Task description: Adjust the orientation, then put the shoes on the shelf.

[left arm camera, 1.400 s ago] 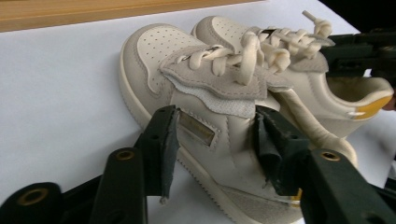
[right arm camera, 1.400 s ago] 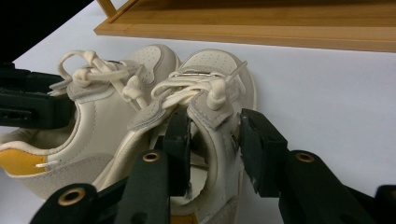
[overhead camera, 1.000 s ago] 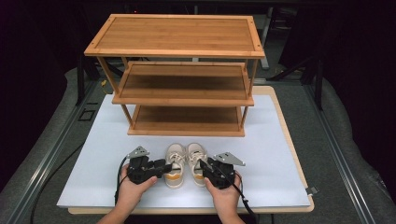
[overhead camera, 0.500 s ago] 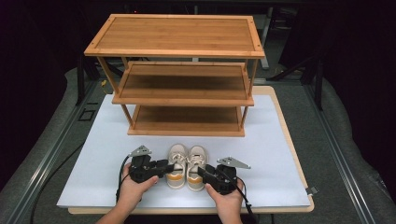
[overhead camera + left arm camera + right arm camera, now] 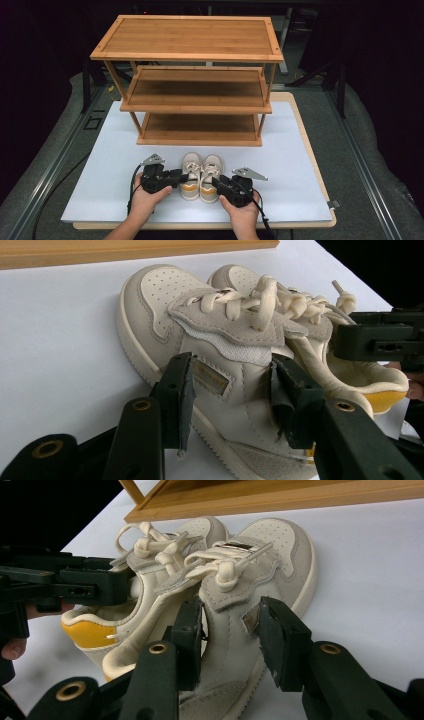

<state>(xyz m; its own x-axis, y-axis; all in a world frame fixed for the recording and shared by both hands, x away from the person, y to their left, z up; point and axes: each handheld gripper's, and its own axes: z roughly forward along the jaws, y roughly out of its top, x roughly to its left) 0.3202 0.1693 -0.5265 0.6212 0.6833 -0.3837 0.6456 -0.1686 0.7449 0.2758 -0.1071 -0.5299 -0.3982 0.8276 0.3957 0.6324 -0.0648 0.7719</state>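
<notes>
My left gripper clamps its fingers on the left shoe; my right gripper clamps the right shoe. Both shoes sit together on the bench, before the rack.

Your left gripper and right gripper are both matte black, each topped by a grey three-cornered plate, each trailing a black cable. Up close, your jaws are blocky black bars with brass-ringed screw holes and dark, worn pads. Your forearms are bare, no sleeves.
</notes>
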